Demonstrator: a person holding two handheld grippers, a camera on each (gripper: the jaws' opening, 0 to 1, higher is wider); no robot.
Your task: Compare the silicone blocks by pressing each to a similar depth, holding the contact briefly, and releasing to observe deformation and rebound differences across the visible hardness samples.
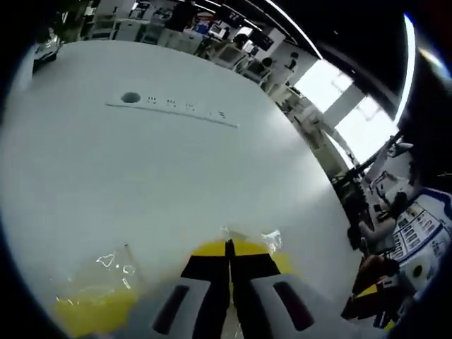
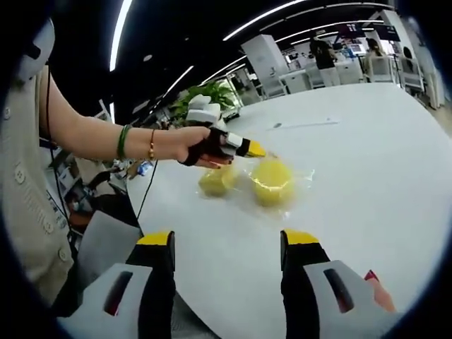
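Two yellow silicone blocks in clear plastic wrap lie on the white table [image 2: 367, 162]. In the right gripper view the larger block [image 2: 272, 182] is at the centre and a smaller one [image 2: 215, 182] sits to its left. A hand holds my left gripper [image 2: 254, 150], whose yellow tips rest at the larger block's top edge. In the left gripper view my left gripper [image 1: 229, 248] is shut, its tips down on a yellow block [image 1: 279, 260]. The other block [image 1: 92, 312] lies at lower left. My right gripper [image 2: 228, 241] hangs open, well short of the blocks, with nothing between its jaws.
A round cable hole [image 1: 130, 97] and a strip of sockets [image 1: 185, 110] are set in the table's far part. The table edge [image 2: 152, 212] runs past the person's arm [image 2: 92, 138]. Desks, a plant [image 2: 215, 92] and people stand beyond. A pink object [image 2: 379, 291] shows by my right jaw.
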